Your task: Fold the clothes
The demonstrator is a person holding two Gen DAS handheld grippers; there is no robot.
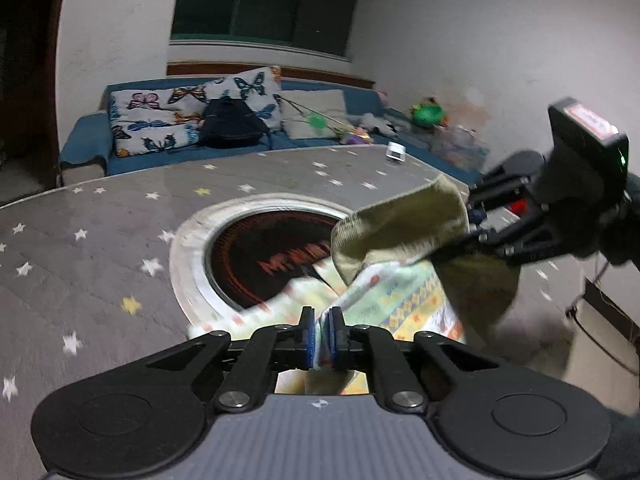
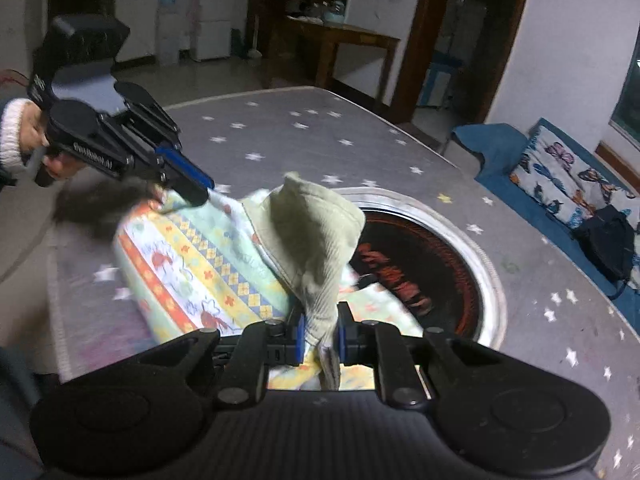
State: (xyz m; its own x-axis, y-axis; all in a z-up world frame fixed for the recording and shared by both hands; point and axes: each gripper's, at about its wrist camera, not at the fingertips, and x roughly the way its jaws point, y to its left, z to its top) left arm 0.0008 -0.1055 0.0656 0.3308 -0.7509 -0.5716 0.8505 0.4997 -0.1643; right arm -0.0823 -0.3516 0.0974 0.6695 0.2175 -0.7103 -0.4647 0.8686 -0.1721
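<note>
A small garment [image 2: 200, 264], patterned in pale green, yellow and orange with an olive ribbed part [image 2: 316, 236], hangs lifted over the table. My left gripper [image 1: 320, 332] is shut on a patterned edge of the garment [image 1: 400, 296]. My right gripper [image 2: 320, 336] is shut on the olive ribbed cloth. In the right wrist view the left gripper [image 2: 196, 192] pinches the garment's far corner, held by a hand in a white cuff. In the left wrist view the right gripper [image 1: 472, 220] grips the olive ribbed cloth [image 1: 404, 224] at the right.
The table carries a grey star-printed cover [image 1: 100, 260] with a round metal-rimmed heater opening [image 1: 276, 248] in its middle. A small white box [image 1: 396, 152] lies at the far edge. Beyond is a blue sofa [image 1: 92, 140] with butterfly cushions and a black backpack [image 1: 230, 124].
</note>
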